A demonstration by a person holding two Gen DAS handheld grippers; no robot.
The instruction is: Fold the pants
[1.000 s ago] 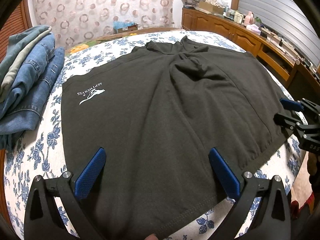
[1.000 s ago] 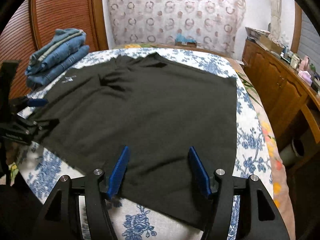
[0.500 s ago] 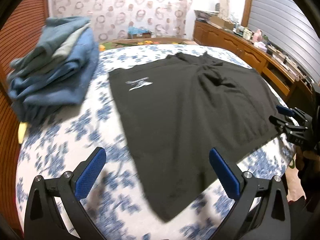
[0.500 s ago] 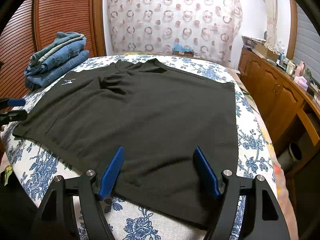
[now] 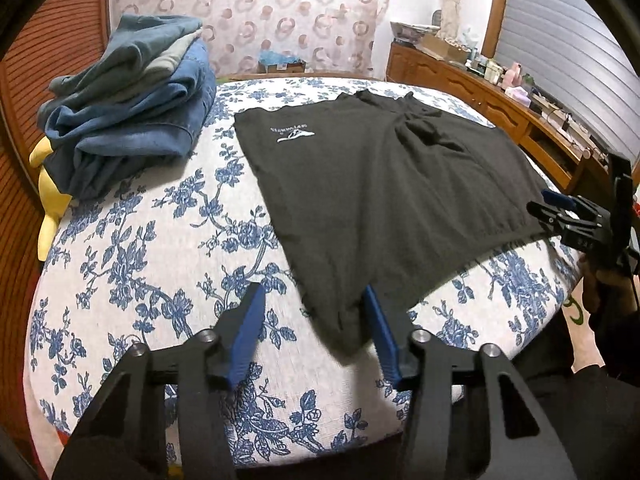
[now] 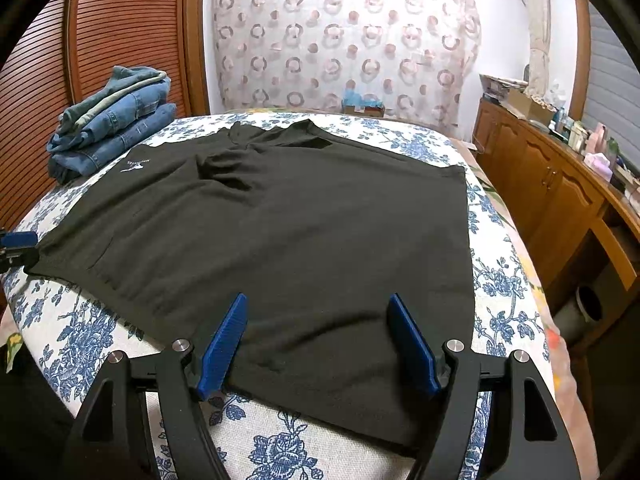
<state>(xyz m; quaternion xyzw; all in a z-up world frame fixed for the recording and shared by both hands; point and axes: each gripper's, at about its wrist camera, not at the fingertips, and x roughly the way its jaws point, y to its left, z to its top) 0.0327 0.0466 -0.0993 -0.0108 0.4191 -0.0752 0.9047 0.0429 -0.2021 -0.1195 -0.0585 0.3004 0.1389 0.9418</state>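
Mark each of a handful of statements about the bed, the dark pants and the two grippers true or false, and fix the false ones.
1. The dark pants lie spread flat on the floral bedspread. True.
2. The stack of folded jeans rests on top of the pants. False: it sits beside them on the bedspread, apart from the dark fabric.
3. A white logo shows on the pants near the corner closest to the jeans. True.
4. The right gripper is clamped shut on the hem. False: its jaws stand open over the near edge of the fabric.
5. The left gripper has the near corner of the pants between its jaws, which have just been closing. True.
6. The bedspread is plain white. False: it bears blue flowers.
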